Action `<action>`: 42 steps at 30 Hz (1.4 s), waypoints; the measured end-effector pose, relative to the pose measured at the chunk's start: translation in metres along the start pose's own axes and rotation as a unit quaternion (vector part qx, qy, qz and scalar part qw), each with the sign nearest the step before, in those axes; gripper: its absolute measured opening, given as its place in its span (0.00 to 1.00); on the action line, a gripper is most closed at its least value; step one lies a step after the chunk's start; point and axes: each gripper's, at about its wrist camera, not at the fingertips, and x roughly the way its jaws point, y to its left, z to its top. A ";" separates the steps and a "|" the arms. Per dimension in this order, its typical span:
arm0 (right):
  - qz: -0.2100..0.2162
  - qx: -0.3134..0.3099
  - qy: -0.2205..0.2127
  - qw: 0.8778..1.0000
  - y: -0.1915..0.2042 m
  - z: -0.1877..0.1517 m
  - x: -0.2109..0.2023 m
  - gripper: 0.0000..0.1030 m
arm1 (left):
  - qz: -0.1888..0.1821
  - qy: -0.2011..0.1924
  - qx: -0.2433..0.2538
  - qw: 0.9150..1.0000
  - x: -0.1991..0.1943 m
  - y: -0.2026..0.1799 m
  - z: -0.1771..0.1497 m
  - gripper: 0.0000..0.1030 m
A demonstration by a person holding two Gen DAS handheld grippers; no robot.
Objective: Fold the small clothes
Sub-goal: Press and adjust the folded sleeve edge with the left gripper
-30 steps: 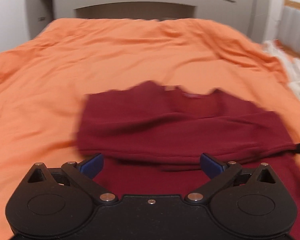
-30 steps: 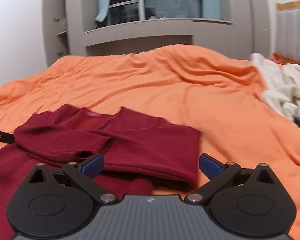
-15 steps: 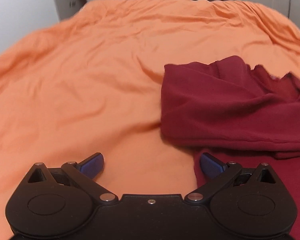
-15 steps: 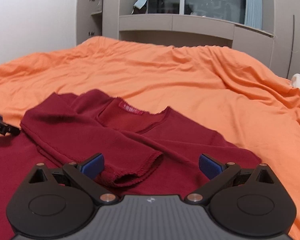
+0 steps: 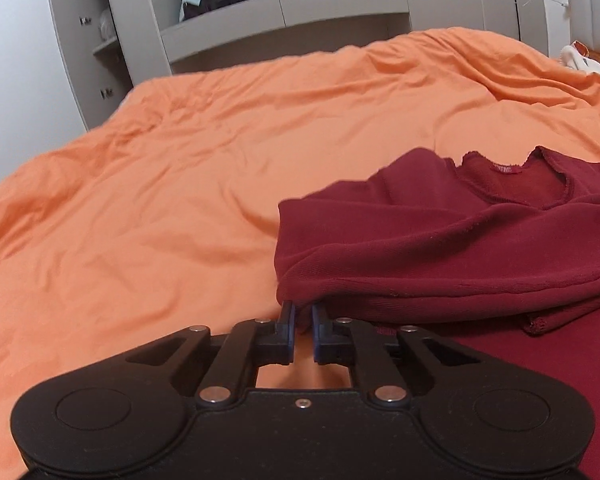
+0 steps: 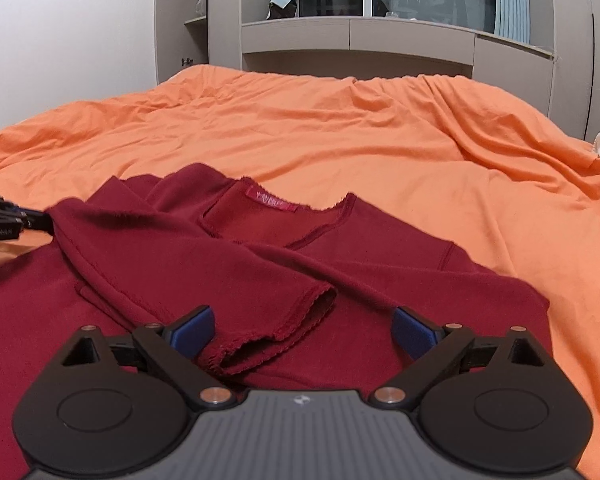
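Note:
A dark red long-sleeved top lies on the orange bedcover, neck away from me, both sleeves folded across its front. My left gripper is shut on the folded left edge of the top at the shoulder side. In the right wrist view the top fills the near middle, with a sleeve cuff lying between my open fingers. My right gripper is open and empty just above the cuff. The left gripper shows at the far left, pinching the cloth.
A grey wardrobe and shelf unit stands behind the bed. White cloth lies at the bed's far right edge. The bedcover is wrinkled, with bare orange surface to the left of the top.
My left gripper has closed from open onto the top's left folded edge. The right gripper stayed open and moved closer over the sleeve cuff.

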 end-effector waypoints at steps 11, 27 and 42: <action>-0.012 -0.031 0.029 0.999 0.011 -0.003 0.011 0.96 | 0.006 0.084 -0.065 0.994 0.007 0.023 -0.007 0.06; -0.016 -0.040 -0.002 0.999 0.011 0.001 -0.006 1.00 | -0.065 0.034 -0.116 0.991 -0.019 0.039 0.007 0.80; -0.027 -0.021 0.041 0.999 0.005 -0.004 0.005 1.00 | 0.021 0.112 -0.171 0.979 0.054 0.056 0.014 0.85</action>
